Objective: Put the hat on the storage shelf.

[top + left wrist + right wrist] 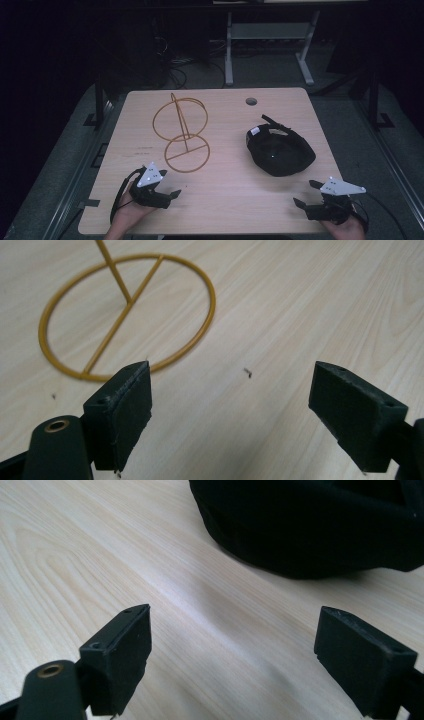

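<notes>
Black cap [280, 152], floppy at frame right, could fold under the right gripper [306, 194]; wire stand [182, 132] may tip. Both grippers' fingers spread, empty.

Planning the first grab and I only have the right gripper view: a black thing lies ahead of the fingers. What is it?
Observer: A black cap, lying upside down, strap toward the far edge.
Operator: Anything else on the table?
Observer: A gold wire stand, left of the cap.
Operator: Where is the left gripper?
Observer: Left gripper sits near the stand's base ring, open, apart from it.
</notes>
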Available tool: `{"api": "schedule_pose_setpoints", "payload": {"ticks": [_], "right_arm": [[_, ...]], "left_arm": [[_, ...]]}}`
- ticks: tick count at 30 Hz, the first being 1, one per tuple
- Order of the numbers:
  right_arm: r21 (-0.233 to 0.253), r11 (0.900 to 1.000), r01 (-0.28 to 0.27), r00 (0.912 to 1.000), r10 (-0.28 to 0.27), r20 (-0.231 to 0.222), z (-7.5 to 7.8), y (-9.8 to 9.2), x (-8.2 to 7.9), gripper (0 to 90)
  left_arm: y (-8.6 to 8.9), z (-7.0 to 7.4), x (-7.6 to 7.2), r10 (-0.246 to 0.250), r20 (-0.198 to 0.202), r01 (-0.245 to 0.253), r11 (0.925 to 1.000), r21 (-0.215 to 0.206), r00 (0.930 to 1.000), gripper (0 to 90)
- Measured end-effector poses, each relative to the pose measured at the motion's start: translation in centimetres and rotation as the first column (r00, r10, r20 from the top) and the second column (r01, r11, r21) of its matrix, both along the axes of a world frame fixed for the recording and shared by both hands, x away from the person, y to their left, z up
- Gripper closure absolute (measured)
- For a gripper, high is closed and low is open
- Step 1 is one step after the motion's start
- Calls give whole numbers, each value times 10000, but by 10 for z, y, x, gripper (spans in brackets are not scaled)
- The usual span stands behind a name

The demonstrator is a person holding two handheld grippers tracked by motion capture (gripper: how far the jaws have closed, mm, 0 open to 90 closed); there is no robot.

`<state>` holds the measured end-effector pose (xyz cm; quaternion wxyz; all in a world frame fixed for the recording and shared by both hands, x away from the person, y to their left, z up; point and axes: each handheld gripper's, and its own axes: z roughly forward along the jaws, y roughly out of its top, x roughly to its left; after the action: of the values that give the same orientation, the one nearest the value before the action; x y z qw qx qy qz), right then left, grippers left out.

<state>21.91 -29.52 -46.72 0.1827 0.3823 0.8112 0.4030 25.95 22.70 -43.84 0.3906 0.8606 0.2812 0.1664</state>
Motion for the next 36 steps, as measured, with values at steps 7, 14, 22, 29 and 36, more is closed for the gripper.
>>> {"api": "schedule_pose_setpoints", "payload": {"ticks": [7, 14, 22, 29, 36], "right_arm": [[201, 9997, -111, 9999, 113, -105, 1, -1, 3, 148], [476, 9989, -32, 10000, 34, -44, 2, -5, 3, 148], [583, 9982, -102, 9999, 104, -41, 4, -5, 5, 148], [640, 9979, -122, 9999, 123, -7, 5, -6, 4, 149], [573, 9980, -255, 9996, 260, -85, 5, -2, 3, 149]], "left_arm": [[-14, 7, 3, -378, -156, 377, 9993, -65, 9992, 171], [-39, 23, 6, -1001, -200, 1007, 9945, 280, 9948, 173], [-77, 37, 9, -2111, -321, 2111, 9775, -43, 9769, 173], [-105, 49, 19, -2596, -240, 2602, 9651, 294, 9654, 173], [-142, 60, 34, -3269, -96, 3267, 9421, 754, 9450, 174]]}}
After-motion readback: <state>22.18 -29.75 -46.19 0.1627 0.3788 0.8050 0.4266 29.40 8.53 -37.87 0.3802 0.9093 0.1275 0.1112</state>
